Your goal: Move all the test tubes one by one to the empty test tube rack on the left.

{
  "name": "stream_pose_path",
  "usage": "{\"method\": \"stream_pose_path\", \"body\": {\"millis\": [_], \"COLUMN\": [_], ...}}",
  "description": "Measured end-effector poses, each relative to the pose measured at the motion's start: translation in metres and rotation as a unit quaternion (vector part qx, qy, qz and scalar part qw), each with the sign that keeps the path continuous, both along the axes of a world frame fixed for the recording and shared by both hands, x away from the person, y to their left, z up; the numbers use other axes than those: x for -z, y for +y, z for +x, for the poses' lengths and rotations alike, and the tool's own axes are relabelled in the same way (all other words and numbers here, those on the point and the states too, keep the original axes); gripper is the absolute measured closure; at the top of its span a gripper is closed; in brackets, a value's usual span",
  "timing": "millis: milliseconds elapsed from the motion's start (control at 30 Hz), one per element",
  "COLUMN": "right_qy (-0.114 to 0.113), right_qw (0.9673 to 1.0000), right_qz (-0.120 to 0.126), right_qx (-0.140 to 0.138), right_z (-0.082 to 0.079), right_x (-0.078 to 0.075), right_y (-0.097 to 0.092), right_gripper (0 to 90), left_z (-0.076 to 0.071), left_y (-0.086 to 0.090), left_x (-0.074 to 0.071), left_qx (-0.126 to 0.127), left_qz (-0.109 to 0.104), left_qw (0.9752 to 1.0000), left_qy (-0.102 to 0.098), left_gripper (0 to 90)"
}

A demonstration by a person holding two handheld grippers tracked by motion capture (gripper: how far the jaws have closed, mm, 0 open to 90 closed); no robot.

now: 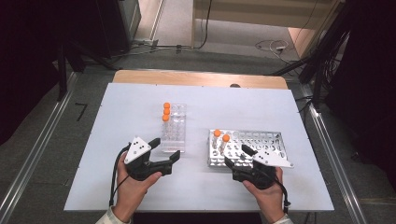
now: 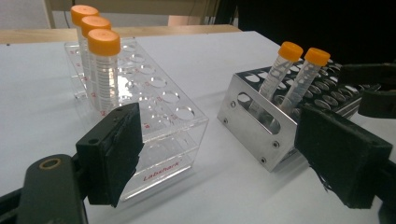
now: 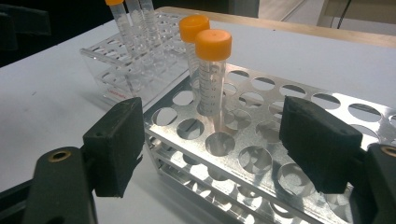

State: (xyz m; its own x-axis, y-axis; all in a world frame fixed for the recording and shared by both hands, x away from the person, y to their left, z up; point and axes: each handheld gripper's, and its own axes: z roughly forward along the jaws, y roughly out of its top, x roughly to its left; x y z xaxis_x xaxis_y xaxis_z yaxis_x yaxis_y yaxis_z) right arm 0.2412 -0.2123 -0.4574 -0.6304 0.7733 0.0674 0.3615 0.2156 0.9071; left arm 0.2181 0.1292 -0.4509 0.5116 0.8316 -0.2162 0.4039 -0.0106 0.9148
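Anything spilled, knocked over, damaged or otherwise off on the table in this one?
Nothing spilled or toppled. The two orange-capped tubes in the metal rack lean noticeably instead of standing straight, unlike the three upright tubes in the clear rack. The pad on the left gripper looks frayed at its edges.

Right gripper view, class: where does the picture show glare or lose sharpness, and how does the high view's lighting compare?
Right gripper view: bright reflections on the metal rack; the clear rack behind looks softer. High view: the white table is evenly lit, its surroundings dark.
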Motion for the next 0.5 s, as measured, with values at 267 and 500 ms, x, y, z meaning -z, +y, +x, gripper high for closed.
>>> {"method": "stream_pose_path", "body": {"millis": [267, 500], "right_qy": [-0.005, -0.013], "right_qw": [1.0000, 0.9999], "right_qz": [-0.002, -0.007], "right_qx": [-0.001, 0.002], "right_z": [0.004, 0.013], "right_x": [0.002, 0.004], "right_y": [0.007, 0.017], "right_gripper": [29.4, 42.2], "left_z": [-0.001, -0.001], "left_y": [0.000, 0.000], "left_x": [0.001, 0.004], "left_qx": [-0.002, -0.004], "left_qz": [-0.001, 0.002], "left_qw": [1.0000, 1.0000], "left_qy": [-0.002, 0.000], "left_gripper": [15.7, 15.6]}}
